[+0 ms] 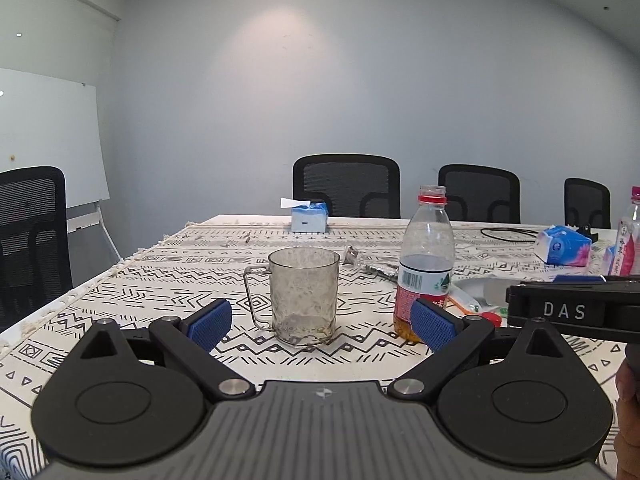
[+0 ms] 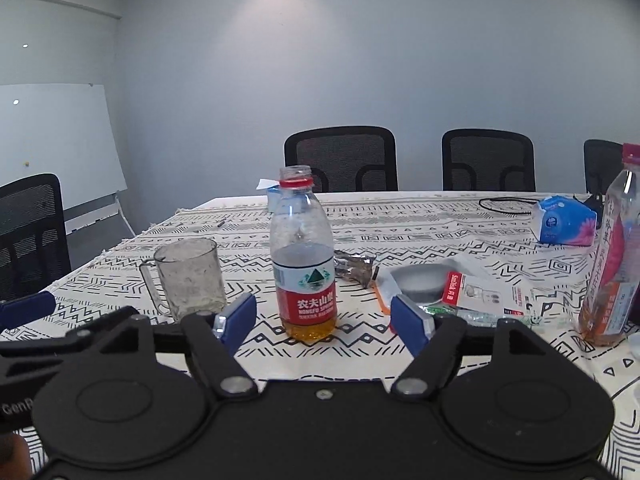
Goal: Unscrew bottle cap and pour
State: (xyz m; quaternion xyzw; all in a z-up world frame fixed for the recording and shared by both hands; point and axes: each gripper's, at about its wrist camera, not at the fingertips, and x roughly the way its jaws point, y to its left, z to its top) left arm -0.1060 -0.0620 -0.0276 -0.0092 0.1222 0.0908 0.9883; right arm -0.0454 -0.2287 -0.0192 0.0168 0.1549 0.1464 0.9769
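A clear plastic bottle (image 1: 426, 264) (image 2: 303, 256) with a red label stands upright on the patterned tablecloth (image 1: 120, 300). Its neck is uncapped and a little amber liquid lies at the bottom. Left of it stands a cloudy clear cup (image 1: 302, 296) (image 2: 188, 276) with a handle, which looks empty. My left gripper (image 1: 322, 326) is open just short of the cup, with nothing between its blue pads. My right gripper (image 2: 324, 324) is open just short of the bottle, pads apart from it. A small red cap-like piece (image 1: 490, 317) lies by the bottle's base.
A second bottle (image 2: 612, 256) with a pink label stands at the right. A foil wrapper (image 2: 354, 266), printed packaging (image 2: 472, 288), tissue packs (image 2: 564, 220) (image 1: 308, 216) and a black cable (image 2: 504, 204) lie behind. Office chairs (image 1: 346, 184) line the far edge.
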